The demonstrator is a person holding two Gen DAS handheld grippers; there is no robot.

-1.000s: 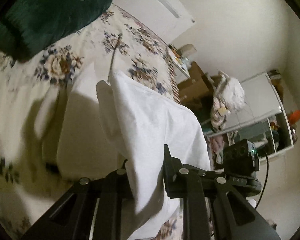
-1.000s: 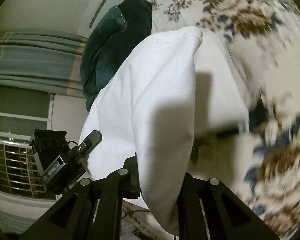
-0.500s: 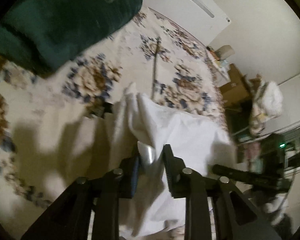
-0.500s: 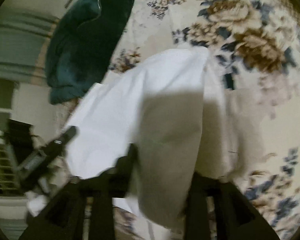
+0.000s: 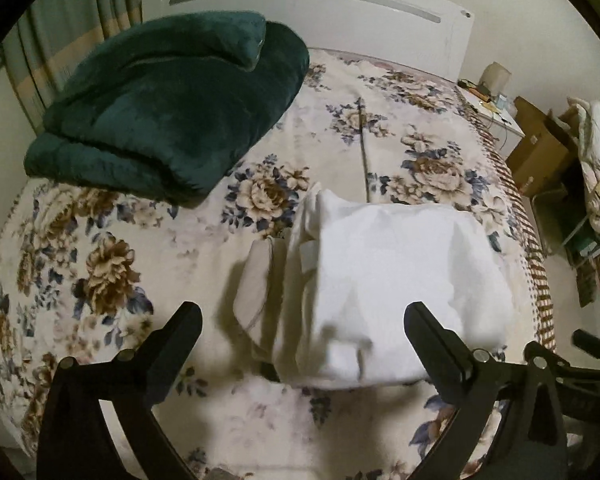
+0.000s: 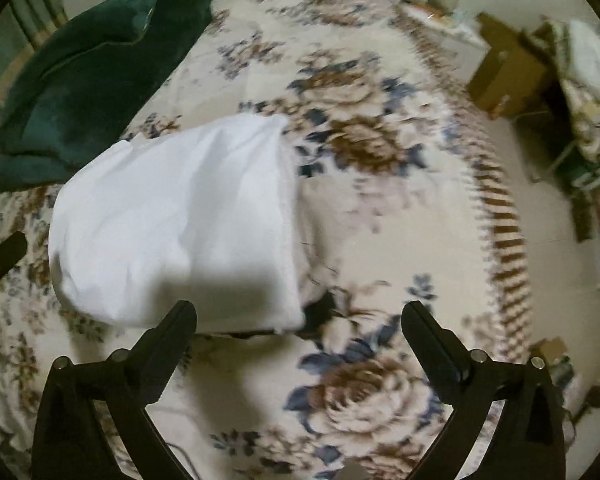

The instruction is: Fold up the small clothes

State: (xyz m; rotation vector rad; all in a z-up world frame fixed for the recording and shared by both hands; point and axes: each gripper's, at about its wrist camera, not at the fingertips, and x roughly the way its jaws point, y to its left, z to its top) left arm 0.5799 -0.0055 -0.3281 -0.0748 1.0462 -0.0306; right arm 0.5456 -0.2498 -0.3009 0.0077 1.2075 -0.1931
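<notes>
A white garment [image 5: 400, 280] lies folded over on the floral bedspread [image 5: 100, 264]; it also shows in the right wrist view [image 6: 180, 220]. A beige part [image 5: 256, 280] sticks out from under its left side. My left gripper [image 5: 302, 320] is open and empty, its jaws wide apart just short of the garment's near edge. My right gripper [image 6: 300, 318] is open and empty, near the garment's near right corner. The tip of the left gripper shows at the left edge of the right wrist view [image 6: 0, 256].
A folded dark green blanket [image 5: 168, 100] lies at the head of the bed by the white headboard [image 5: 308, 0]. The bed's right edge has a brown striped fringe [image 5: 536, 264]. Cardboard boxes [image 5: 540, 152] and a heap of laundry [image 5: 598, 152] stand beyond it.
Both grippers held the white garment up, lowered it onto the bed, then let go and opened. The garment now lies folded on the bedspread.
</notes>
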